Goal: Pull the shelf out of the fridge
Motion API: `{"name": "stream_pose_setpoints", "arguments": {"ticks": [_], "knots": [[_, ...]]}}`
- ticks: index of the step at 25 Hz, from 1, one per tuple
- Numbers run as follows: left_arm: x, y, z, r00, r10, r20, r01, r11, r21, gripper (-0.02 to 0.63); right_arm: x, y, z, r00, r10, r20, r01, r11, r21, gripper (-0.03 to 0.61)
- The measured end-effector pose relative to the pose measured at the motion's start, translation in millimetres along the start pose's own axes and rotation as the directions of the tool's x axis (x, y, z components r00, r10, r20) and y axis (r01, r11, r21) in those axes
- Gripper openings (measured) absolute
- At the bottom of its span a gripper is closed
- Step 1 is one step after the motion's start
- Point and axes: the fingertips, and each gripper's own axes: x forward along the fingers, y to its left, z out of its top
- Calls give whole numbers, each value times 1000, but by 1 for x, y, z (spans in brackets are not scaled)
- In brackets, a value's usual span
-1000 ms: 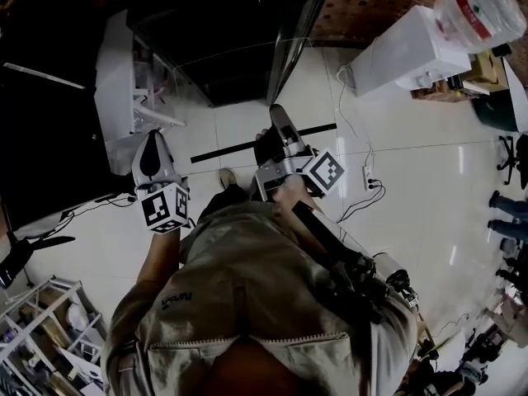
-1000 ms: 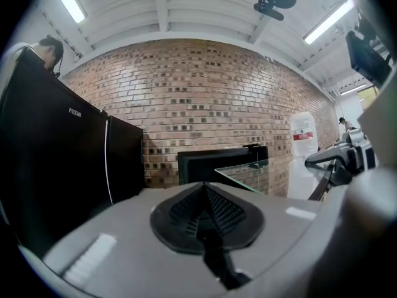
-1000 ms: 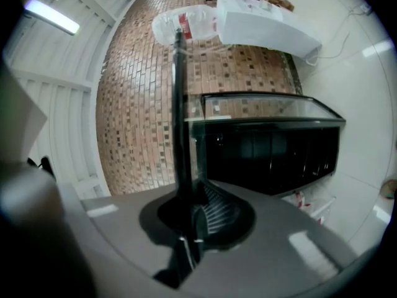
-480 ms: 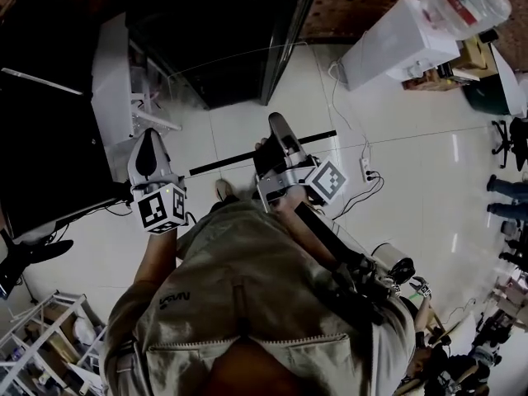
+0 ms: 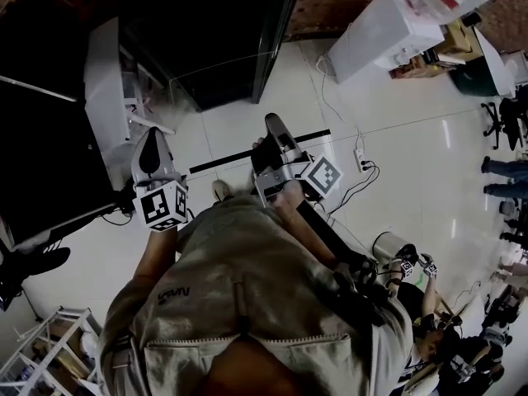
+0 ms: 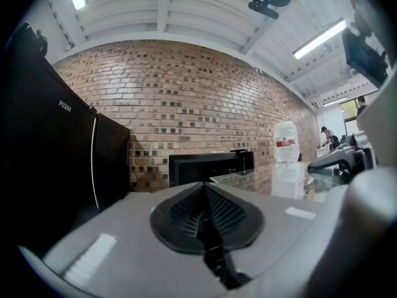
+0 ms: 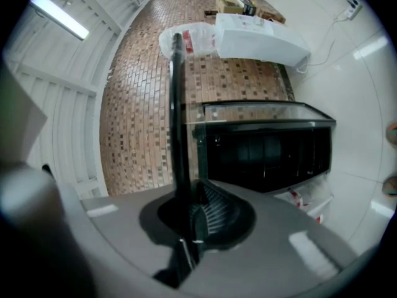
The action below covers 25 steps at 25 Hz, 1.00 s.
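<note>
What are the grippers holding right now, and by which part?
The right gripper is shut on the glass shelf, gripping its black edge strip. The left gripper is shut with nothing between its jaws.

The shelf is just in front of the fridge. The fridge's door stands open at its left. The water dispenser stands right of the fridge, and a power strip lies on the floor in front of the fridge, to its right.

The glossy white tiled floor carries the black fridge, a white water dispenser near it and a power strip
</note>
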Motion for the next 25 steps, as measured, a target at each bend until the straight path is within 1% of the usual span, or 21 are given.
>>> {"name": "stream_pose_setpoints", "arguments": {"ticks": [6, 14, 25], "knots": [[1, -12, 2, 1000, -21, -1, 21, 1000, 9, 6, 11, -3, 12, 1000, 9, 21, -9, 1000, 0, 14], [-7, -18, 8, 1000, -6, 8, 6, 1000, 16, 6, 22, -3, 9, 1000, 8, -23, -8, 1000, -11, 12], [-13, -10, 5, 1000, 22, 5, -22, 1000, 3, 6, 30, -9, 0, 999, -3, -51, 3, 1000, -2, 14]]}}
